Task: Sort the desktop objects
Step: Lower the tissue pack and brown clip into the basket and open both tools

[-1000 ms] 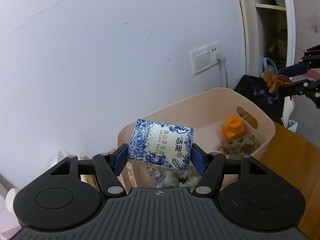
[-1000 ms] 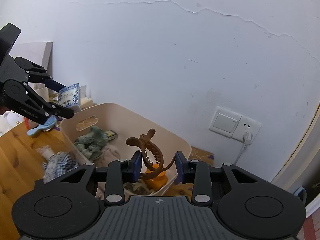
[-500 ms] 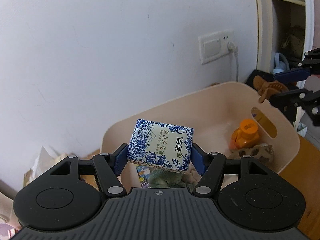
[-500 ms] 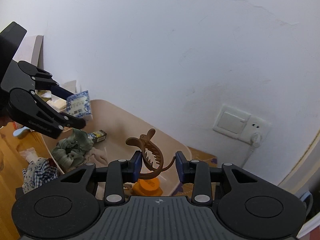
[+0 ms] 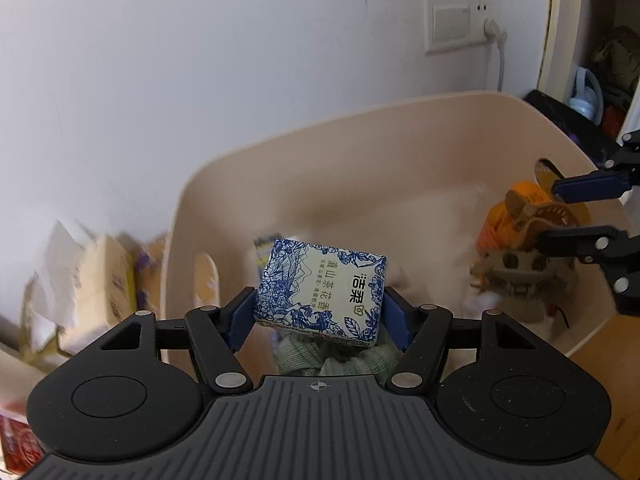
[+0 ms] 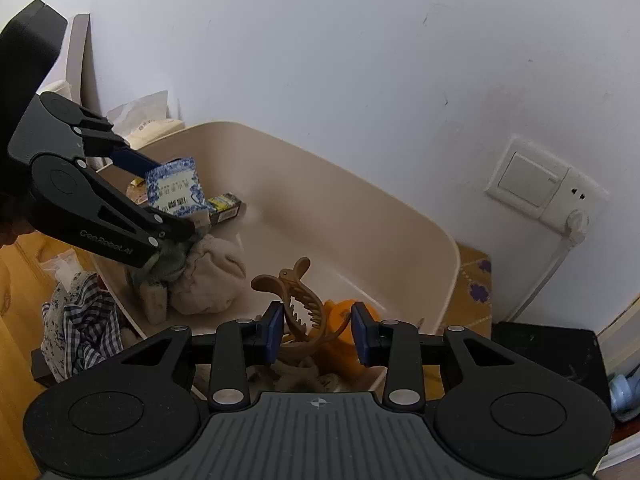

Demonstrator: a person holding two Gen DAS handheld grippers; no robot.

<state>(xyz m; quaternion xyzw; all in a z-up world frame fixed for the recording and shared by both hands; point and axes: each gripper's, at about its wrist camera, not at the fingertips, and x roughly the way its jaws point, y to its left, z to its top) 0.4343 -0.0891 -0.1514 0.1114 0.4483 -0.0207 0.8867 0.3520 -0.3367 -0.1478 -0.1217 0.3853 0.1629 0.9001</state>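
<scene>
My left fingers (image 5: 245, 316) clamp the blue-patterned box (image 5: 322, 292) by its two short sides, above the beige bin (image 5: 320, 152). My right gripper (image 6: 318, 334) holds the brown hair claw (image 6: 302, 308) over the bin at 3 o'clock. I judge the box light, stiff and crushable; the claw is rigid, toothed and apt to twist. An orange bottle (image 6: 346, 308), bundled cloths (image 6: 208, 276) and a small carton (image 6: 226, 203) occupy the floor below.

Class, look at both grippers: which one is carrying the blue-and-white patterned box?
The left gripper: it clamps the blue-and-white box over the beige bin. The right gripper holds a brown hair claw instead.
</scene>
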